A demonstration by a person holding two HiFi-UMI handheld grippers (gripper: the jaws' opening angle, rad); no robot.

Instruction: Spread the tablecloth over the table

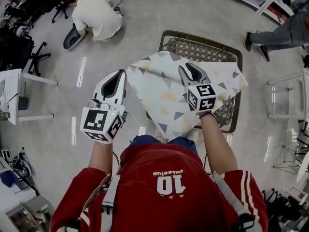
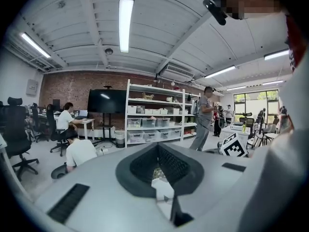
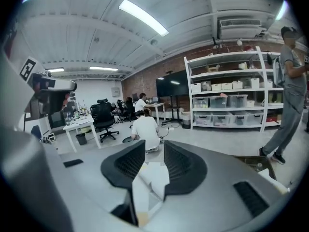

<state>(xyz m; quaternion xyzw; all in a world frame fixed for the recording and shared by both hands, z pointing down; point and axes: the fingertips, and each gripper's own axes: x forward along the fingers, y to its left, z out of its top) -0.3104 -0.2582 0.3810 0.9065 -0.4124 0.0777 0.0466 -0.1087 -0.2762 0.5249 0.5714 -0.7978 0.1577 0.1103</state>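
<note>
A cream tablecloth (image 1: 164, 88) with grey and yellow triangles lies rumpled over the near part of a small dark woven-top table (image 1: 203, 50); the table's far side is bare. My right gripper (image 1: 188, 69) is over the cloth. In the right gripper view its jaws (image 3: 154, 146) stand apart, and a fold of cloth (image 3: 152, 178) lies loose between them. My left gripper (image 1: 117, 76) hangs over the floor beside the cloth's left edge. Its tips (image 2: 157, 149) meet, and a scrap of cloth (image 2: 161, 187) shows in the gap behind them.
A person in white (image 1: 96, 16) crouches on the floor beyond the table. Another person (image 1: 280, 33) stands at the far right. A white desk (image 1: 12, 95) and an office chair (image 1: 34, 57) are at the left, and a white frame (image 1: 289, 95) at the right. Shelving (image 2: 154, 115) lines the brick wall.
</note>
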